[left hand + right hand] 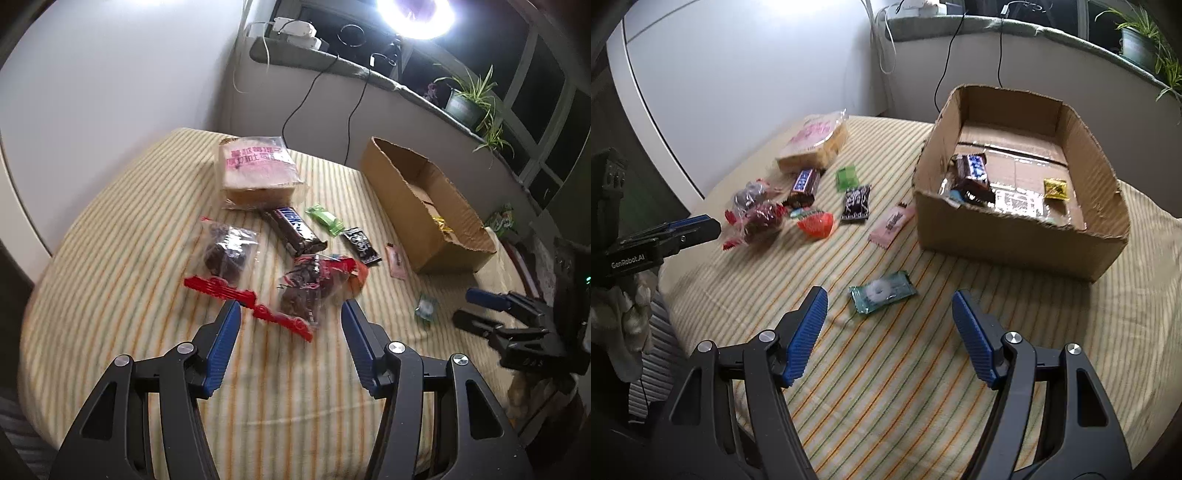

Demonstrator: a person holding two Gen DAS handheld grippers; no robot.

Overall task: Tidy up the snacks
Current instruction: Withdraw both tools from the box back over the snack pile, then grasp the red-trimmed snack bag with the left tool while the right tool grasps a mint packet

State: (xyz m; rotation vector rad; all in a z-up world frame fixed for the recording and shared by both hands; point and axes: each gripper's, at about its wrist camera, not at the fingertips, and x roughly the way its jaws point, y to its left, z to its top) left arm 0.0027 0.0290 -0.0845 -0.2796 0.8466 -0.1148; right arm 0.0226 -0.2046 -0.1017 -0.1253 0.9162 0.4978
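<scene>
Snacks lie on a striped cloth: a bagged bread loaf [255,170], a Snickers bar [295,230], two clear red-edged bags of dark fruit [229,251] [308,288], a green candy [325,219], a black packet [362,245] and a pink packet [396,260]. My left gripper [290,314] is open just short of the nearer fruit bag. My right gripper [890,304] is open around a teal mint packet [882,291]. The cardboard box [1015,236] holds a Snickers [973,171] and a yellow packet [1056,189].
A window ledge [369,74] with cables and potted plants [469,99] runs behind the table. A white wall panel stands at the left. The table's edge curves round at the left and front. An orange-red wrapper [816,223] lies near the fruit bags.
</scene>
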